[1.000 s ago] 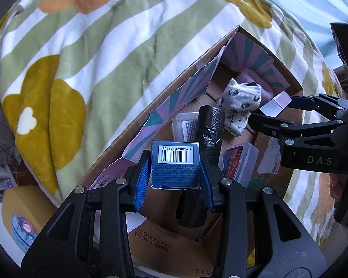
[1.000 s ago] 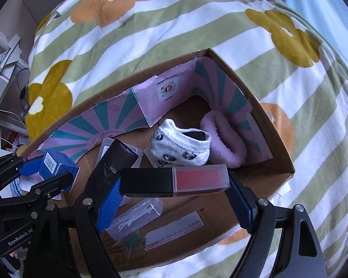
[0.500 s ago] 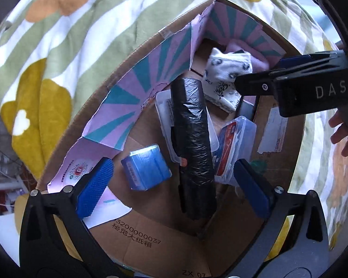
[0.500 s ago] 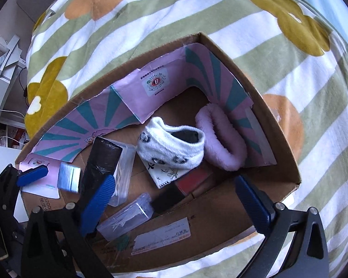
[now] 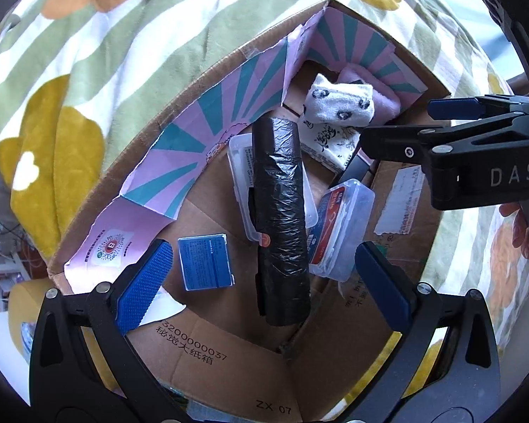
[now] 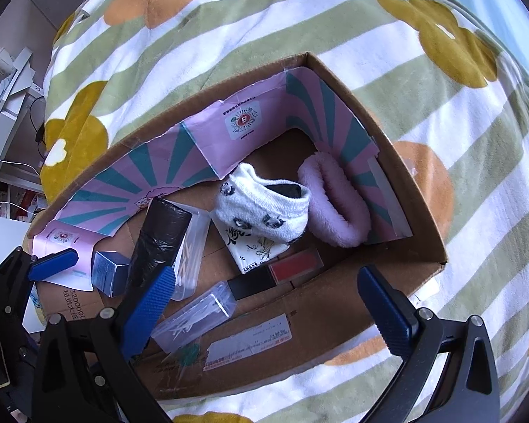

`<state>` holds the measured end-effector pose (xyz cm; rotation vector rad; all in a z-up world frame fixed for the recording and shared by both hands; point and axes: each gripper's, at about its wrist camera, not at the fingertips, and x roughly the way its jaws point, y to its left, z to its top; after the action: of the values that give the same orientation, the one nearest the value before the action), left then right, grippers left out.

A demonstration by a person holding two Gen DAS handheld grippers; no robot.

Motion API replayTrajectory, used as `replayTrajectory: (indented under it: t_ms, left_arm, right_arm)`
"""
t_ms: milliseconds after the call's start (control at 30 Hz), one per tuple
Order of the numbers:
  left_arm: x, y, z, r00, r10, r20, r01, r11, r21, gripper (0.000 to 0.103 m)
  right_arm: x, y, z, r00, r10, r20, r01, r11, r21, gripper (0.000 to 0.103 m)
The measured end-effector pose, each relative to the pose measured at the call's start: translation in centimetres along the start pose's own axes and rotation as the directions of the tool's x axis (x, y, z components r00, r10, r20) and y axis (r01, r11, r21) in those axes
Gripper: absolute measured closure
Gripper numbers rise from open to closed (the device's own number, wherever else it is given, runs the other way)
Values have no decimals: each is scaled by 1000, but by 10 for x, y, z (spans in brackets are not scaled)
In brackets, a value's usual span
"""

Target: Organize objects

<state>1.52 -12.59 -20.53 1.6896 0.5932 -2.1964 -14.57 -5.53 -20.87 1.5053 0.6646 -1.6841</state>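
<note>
Your left gripper (image 5: 261, 278) and right gripper (image 6: 264, 303) hang over the cardboard box (image 6: 419, 211) on the flowered blanket (image 6: 264, 28), both jaws just sprung wide and gripping nothing. Below lie the blue carton (image 5: 205, 261) and the red-and-black tube (image 6: 275, 276) (each flat on the floor). Farther in: black roll (image 5: 280, 208), white sock (image 6: 261, 208), pink fleece (image 6: 335, 208).

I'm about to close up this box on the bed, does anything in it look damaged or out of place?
The pink and teal paper lining along the cardboard box's wall is torn and ragged, with one end flopped onto the floor. The black roll lies across a clear plastic case. Nothing looks spilled.
</note>
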Motion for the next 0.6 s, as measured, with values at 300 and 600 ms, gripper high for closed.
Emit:
replayTrajectory:
  t_ms: [300,600]
  left_arm:
    - [-29,-3,6,999,-39,3,39,999,26,0]
    - [-98,-33,25,990,-135,50,123,974,192,0]
  right_arm:
    - [-42,2,-10,999,-20,43,19,999,36,0]
    - [-127,-1,-47,987,-71,144,43,981,189,0]
